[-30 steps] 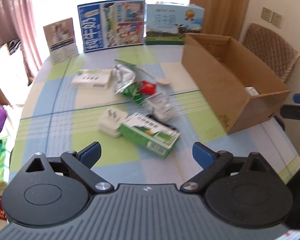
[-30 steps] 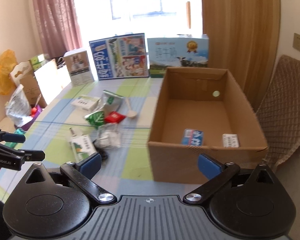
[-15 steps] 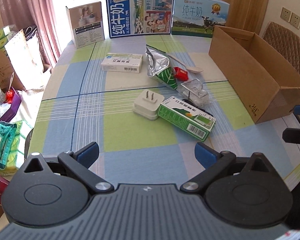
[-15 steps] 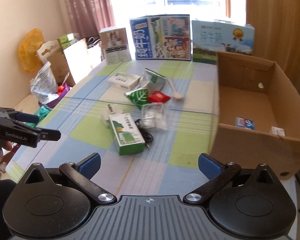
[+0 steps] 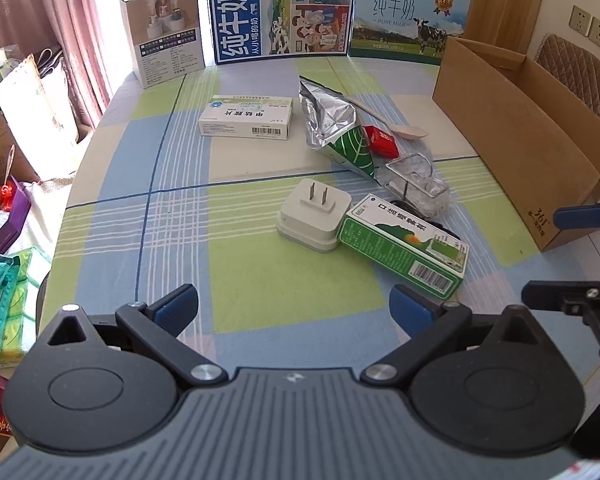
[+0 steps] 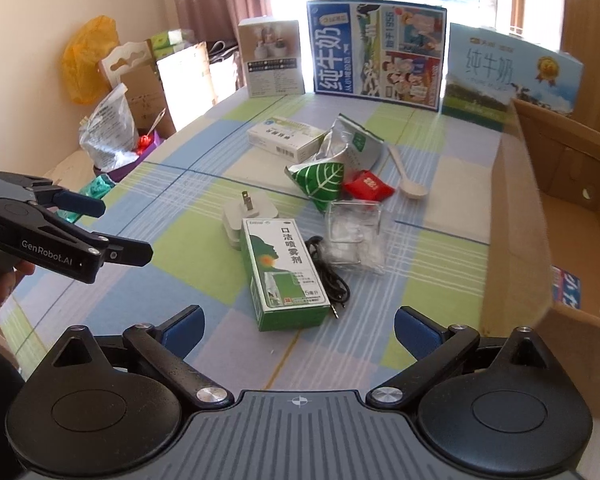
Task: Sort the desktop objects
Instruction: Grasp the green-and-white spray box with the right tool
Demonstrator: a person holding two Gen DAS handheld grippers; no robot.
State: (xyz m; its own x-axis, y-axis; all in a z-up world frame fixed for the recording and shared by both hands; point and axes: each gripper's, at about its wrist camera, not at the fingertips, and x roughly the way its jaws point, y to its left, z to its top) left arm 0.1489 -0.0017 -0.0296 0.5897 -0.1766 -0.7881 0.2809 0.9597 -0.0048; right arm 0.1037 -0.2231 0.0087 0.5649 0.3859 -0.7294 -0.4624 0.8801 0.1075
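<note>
Carton (image 5: 548,148), open, at the table's (image 5: 172,208) right edge. Clutter at centre, by size: green box (image 6: 285,273) beside plug (image 5: 315,213), white box (image 5: 247,116) far left, foil pouch (image 5: 332,130), spoon (image 6: 405,176). Left gripper (image 5: 294,307) spread, empty; right gripper (image 6: 299,326) wide, closing, nothing between.

L gripper (image 5: 294,306) jaws wide, empty, R gripper (image 6: 299,327) wide, closing slightly, empty, both angled down
</note>
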